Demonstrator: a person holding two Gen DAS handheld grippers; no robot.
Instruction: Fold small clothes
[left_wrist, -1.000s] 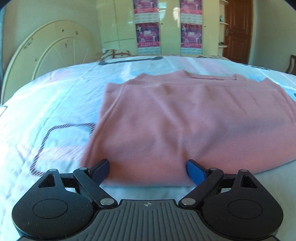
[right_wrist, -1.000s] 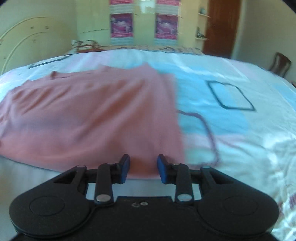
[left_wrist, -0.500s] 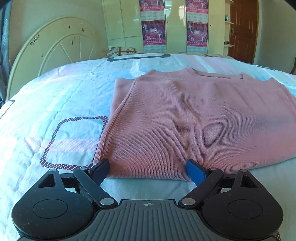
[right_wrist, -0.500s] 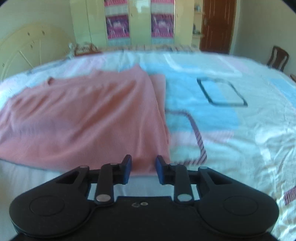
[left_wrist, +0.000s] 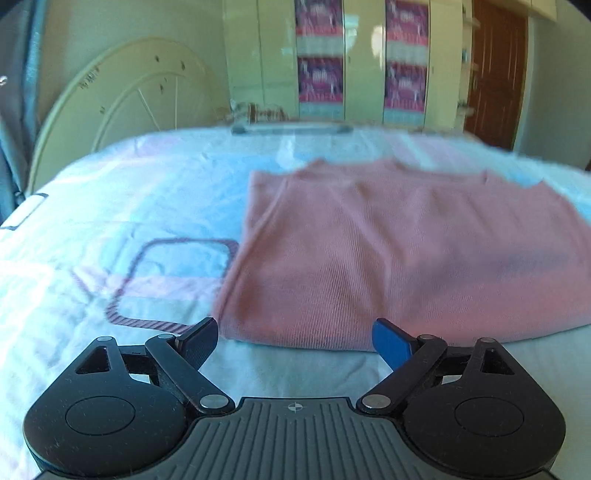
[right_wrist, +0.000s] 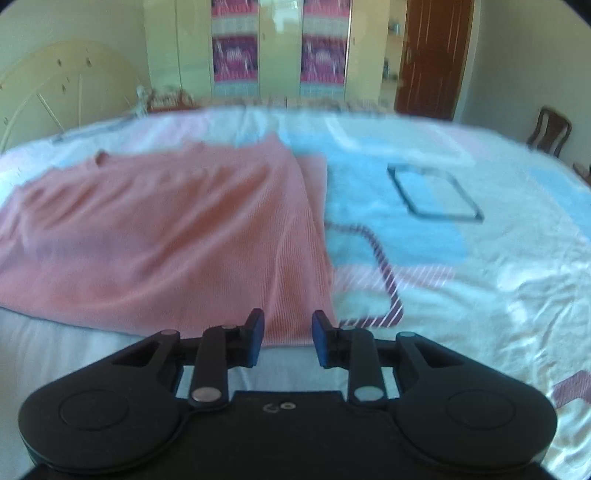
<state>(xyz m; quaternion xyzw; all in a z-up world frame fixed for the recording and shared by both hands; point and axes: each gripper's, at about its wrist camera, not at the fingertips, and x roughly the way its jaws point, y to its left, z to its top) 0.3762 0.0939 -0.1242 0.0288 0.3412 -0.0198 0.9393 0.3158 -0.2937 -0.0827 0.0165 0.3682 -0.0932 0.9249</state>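
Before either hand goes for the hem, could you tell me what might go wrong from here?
1. The right tongs, jaws opening with nothing between them, sit at the pink sweater's near corner; they might pinch only the top layer.
2. The left tongs are wide open near the bedsheet and could catch it along with the hem.

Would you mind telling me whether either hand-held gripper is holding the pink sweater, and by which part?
Nothing is held: the left hand-held gripper and the opening right hand-held gripper are both short of the pink sweater's near hem.
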